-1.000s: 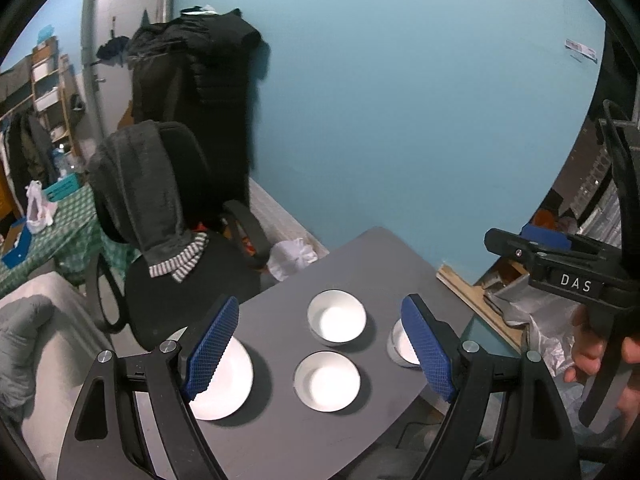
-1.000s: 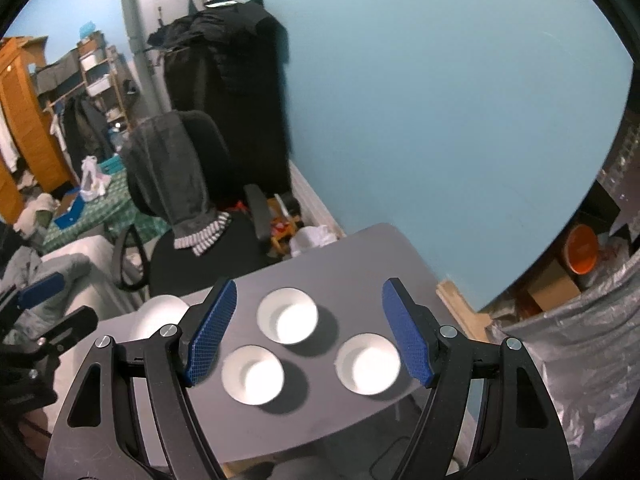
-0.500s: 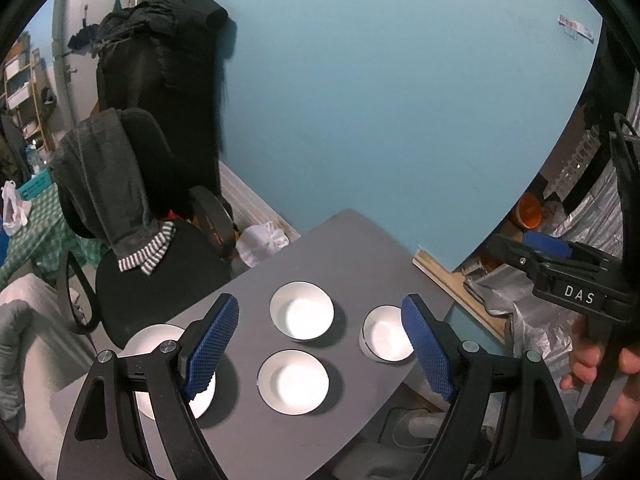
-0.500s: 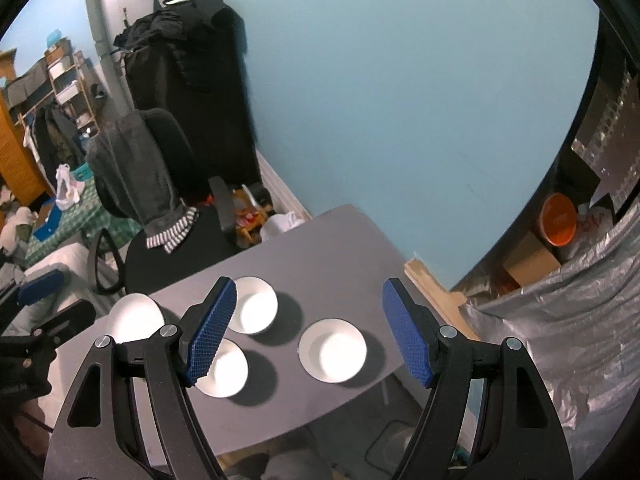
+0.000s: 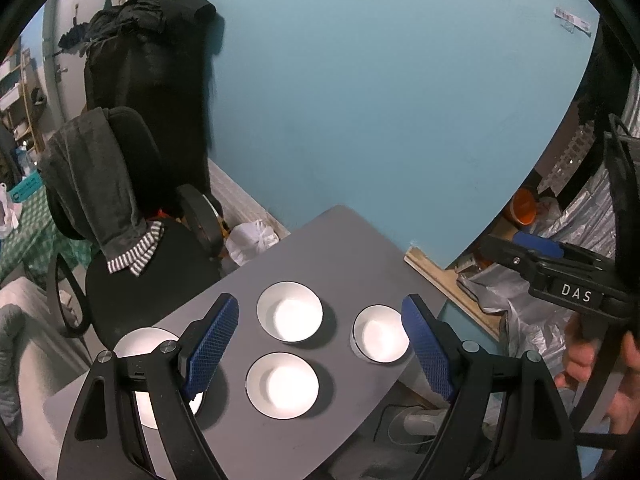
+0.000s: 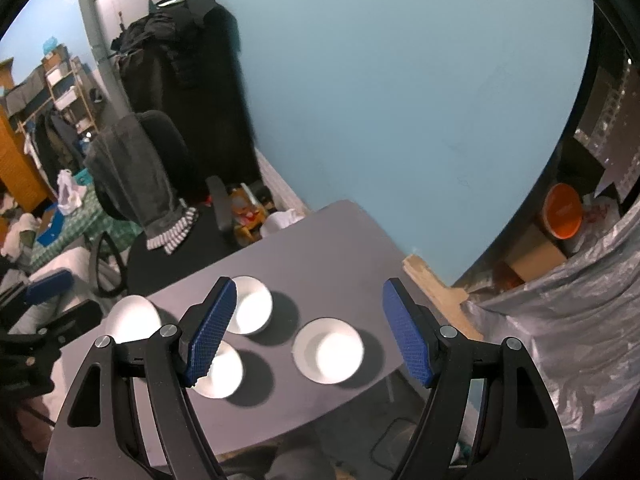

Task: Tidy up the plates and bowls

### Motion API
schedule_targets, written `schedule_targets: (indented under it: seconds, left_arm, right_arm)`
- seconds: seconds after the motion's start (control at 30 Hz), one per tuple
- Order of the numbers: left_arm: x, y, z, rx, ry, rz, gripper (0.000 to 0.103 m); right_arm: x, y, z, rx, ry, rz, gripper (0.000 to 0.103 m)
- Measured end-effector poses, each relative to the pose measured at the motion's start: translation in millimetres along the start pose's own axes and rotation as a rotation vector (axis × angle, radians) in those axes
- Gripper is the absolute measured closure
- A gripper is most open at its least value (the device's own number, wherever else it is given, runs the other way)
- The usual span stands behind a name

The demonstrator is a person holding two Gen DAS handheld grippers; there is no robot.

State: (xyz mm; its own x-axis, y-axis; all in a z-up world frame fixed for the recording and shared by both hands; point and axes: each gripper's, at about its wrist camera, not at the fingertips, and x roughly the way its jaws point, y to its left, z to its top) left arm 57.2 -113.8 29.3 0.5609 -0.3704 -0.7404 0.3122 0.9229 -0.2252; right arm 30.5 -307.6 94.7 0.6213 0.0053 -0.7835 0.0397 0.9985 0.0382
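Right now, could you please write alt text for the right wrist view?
The open right gripper hovers over a grey table holding four white dishes, one bowl between its blue pads. Behind stand a blue wall and a draped office chair.

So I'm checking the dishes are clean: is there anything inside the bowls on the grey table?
The three bowls look empty, plain white inside. The plate is partly hidden by the left gripper's finger.

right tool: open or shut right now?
Open. The right tool has its blue pads spread wide with nothing between them; the white bowl sits on the grey table beyond, untouched.
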Motion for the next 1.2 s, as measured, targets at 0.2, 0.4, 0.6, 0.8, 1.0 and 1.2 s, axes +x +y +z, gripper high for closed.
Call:
schedule_targets:
  seconds: [0.2, 0.4, 0.6, 0.8, 1.0, 1.2]
  left_arm:
    - [-1, 9, -9, -0.020, -0.002, -0.023, 0.018]
    - [4, 25, -21, -0.038, 0.018, -0.010, 0.018]
    - [6, 41, -36, -0.078, 0.044, 0.002, 0.018]
    - [13, 56, -44, -0.135, 0.071, 0.035, 0.018]
    - [35, 69, -52, -0.190, 0.144, 0.028, 0.018]
    - [53, 76, -56, -0.226, 0.196, 0.060, 0.018]
  right_arm:
    - [10, 10, -7, -0.016, 0.033, 0.001, 0.028]
    - [19, 17, -17, -0.006, 0.064, 0.007, 0.028]
    - [33, 21, -22, -0.003, 0.111, 0.023, 0.029]
    - [46, 24, -25, -0.019, 0.143, 0.017, 0.029]
    - [61, 25, -26, -0.029, 0.164, 0.010, 0.029]
    - [80, 25, -25, -0.034, 0.220, -0.021, 0.029]
